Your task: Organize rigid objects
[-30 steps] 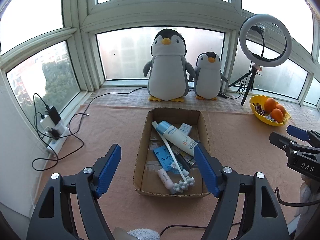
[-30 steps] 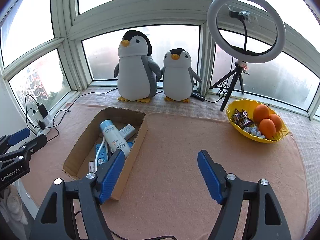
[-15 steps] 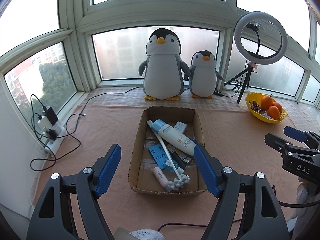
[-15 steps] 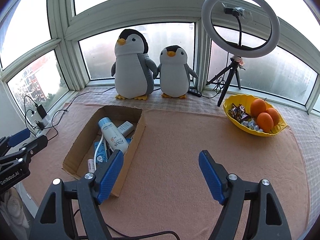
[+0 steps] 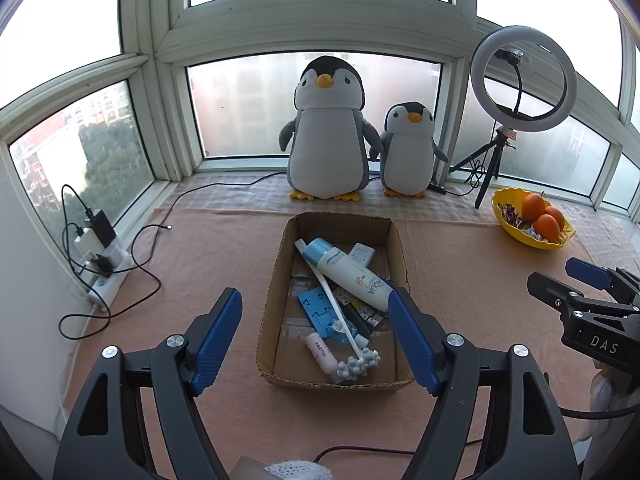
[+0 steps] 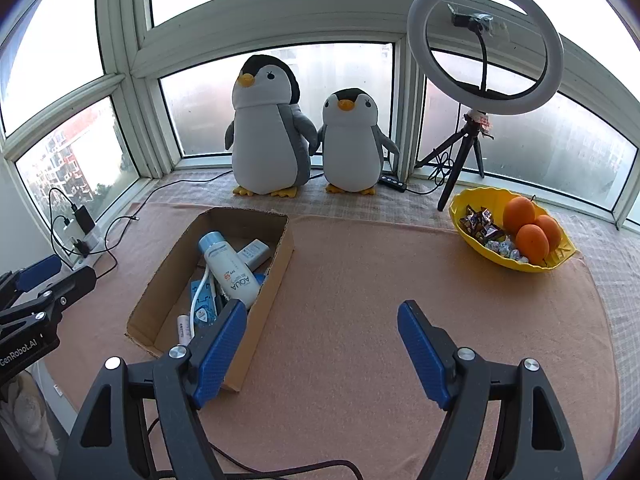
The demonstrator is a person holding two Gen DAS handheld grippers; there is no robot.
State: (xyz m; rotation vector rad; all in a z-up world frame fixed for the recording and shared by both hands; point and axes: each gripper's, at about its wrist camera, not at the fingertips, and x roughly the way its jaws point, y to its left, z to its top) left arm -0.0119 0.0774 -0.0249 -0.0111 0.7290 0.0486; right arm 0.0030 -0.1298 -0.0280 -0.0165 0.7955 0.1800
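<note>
The cardboard box (image 5: 338, 382) of toiletries lies straight ahead of the left hand-held gripper (image 5: 314, 338), its long side running away from it, while the right hand-held gripper (image 6: 322, 350) hangs off to the box's right, both spread wide and holding nothing.

The white tube (image 5: 351, 275) lying in the cardboard box (image 5: 275, 280) is showing "AQUA" in blue letters, while the right tongs' (image 5: 592, 312) black body is reading "DAS" and the left tongs' (image 6: 28, 308) body "GenRobot.AI".
</note>
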